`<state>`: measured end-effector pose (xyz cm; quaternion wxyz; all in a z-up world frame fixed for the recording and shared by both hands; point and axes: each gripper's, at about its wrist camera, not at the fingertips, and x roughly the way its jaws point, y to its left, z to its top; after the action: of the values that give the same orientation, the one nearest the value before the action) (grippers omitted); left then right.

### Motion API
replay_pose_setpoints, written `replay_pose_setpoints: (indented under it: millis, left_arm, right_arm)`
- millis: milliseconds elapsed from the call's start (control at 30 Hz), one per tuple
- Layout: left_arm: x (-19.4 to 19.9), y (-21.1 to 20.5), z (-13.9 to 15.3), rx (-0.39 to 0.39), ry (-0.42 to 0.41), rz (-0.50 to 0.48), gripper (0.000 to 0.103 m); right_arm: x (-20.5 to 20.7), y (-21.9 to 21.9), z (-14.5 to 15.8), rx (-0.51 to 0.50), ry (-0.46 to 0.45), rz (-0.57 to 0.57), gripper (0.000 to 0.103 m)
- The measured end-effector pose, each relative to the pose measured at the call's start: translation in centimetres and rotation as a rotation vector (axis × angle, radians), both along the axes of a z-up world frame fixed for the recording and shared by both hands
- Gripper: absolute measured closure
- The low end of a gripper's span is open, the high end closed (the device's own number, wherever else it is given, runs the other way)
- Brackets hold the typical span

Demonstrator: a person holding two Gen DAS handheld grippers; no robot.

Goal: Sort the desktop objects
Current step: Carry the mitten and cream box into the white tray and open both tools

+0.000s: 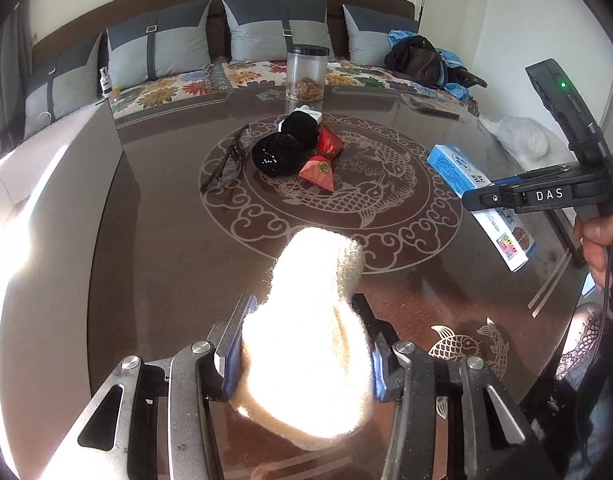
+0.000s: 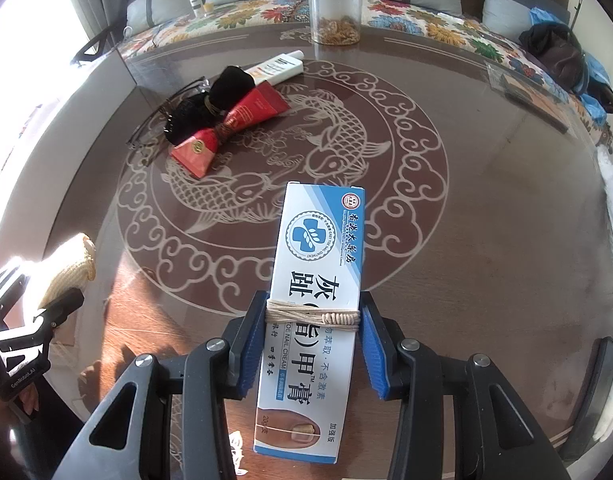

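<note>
The left tongs are clamped on a cream-coloured knitted woollen piece, soft and ribbed, which bulges out between the blue ridged pads and is held clear above the tabletop. The right tongs are closed on the long sides of a white and blue rectangular cardboard ointment box, printed with a round cross emblem and bound around its middle with pale twine and a small string of beads; the box points away from the camera, raised over the surface.

The tabletop is glossy dark brown, inlaid with a pale circular pattern of two carp ringed by curling clouds. Near the centre of that pattern lies a small heap: two black fuzzy yarn balls, a red foil tube with a crimped flat end, a white plastic tube behind them, and thin dark-framed glasses just beside the yarn. At the far edge stands a clear cylindrical plastic jar with a black lid, holding yellowish bits at the bottom. Behind it runs a sofa with a floral cover and grey cushions
</note>
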<state>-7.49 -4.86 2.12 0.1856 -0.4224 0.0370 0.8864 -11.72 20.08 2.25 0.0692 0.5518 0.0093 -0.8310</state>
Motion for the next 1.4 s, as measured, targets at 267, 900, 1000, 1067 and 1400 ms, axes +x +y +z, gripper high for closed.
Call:
replay_pose_setpoints:
  millis: [267, 900, 1000, 1067, 1400]
  left_arm:
    - [3.6, -11.4, 8.6, 0.120, 0.150, 0.170, 0.056]
    - [1.4, -31.9, 3.1, 0.001, -0.040, 0.547, 0.054]
    - [0.5, -32.5, 1.7, -0.048, -0.104, 0.587, 0.036]
    - [0.4, -33.0, 1.1, -0.084, -0.119, 0.622, 0.012]
    - [2.6, -32.1, 4.4, -0.105, 0.051, 0.729, 0.010]
  right_arm:
    - [-0.2, -11.4, 7.9, -0.166, 0.139, 0.144, 0.059]
    - [1.2, -44.3, 10.0, -0.338, 0.029, 0.576, 0.059]
    - [0.0, -45.9, 6.9, -0.330, -0.026, 0.546, 0.057]
    - [-0.6, -46.2, 5.5, -0.331, -0.041, 0.515, 0.047]
    - [0.7, -39.8, 10.0, -0.321, 0.297, 0.461, 0.010]
